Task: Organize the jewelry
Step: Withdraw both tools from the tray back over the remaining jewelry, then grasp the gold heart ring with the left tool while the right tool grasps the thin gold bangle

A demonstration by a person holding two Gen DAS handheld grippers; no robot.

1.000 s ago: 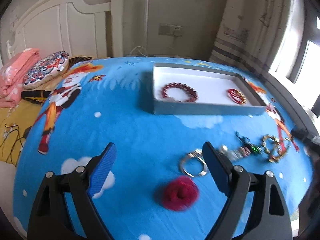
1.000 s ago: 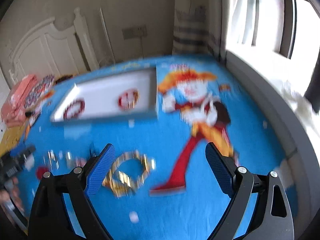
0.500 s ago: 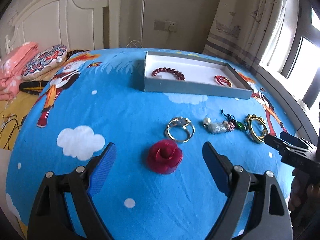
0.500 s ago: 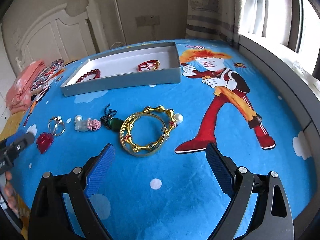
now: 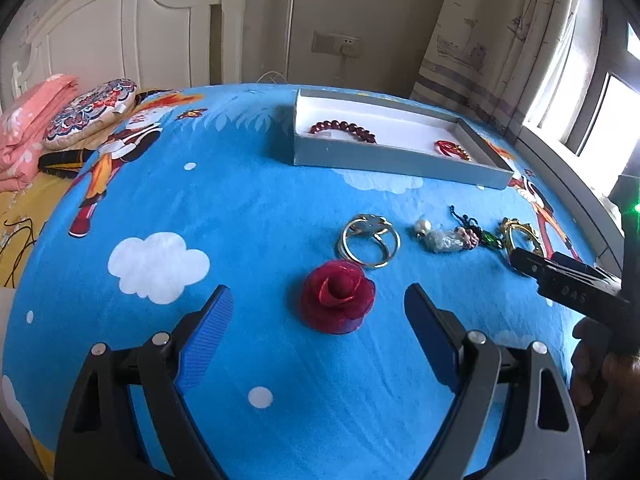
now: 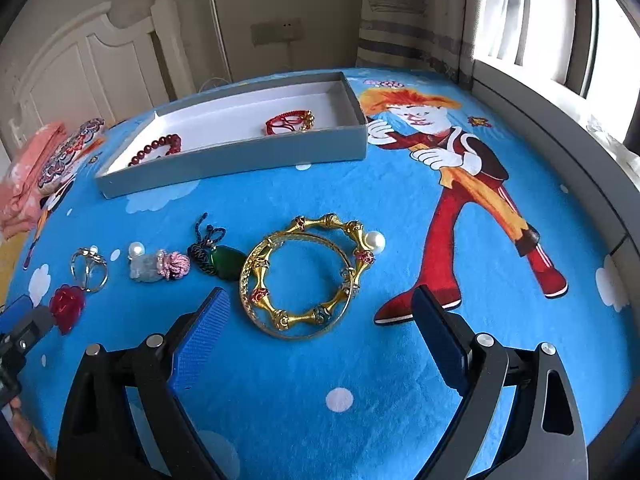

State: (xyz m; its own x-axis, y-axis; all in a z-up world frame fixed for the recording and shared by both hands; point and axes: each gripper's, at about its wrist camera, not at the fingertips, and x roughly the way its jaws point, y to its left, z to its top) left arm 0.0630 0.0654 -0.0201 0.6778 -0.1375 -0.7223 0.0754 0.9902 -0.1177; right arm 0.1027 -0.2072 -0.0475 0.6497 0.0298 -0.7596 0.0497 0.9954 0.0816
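Left tongs (image 5: 318, 306) gape wide around the red rose (image 5: 337, 302); right tongs (image 6: 320, 308) gape wide, holding nothing, just right of the rose, around the gold bangles (image 6: 308, 274).

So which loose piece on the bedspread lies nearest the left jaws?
The red rose, right between them; the silver ring and the other pieces lie farther off.

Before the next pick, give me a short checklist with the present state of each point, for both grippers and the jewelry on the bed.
1. Left gripper open, empty: ok.
2. Right gripper open, empty: ok.
3. Red rose lies between the left fingers: ok.
4. Gold bangles sit ahead of the right gripper, stacked together: separate grasp, cannot tell.
5. Gray box has free floor: ok.
6. Grippers apart from each other: ok.
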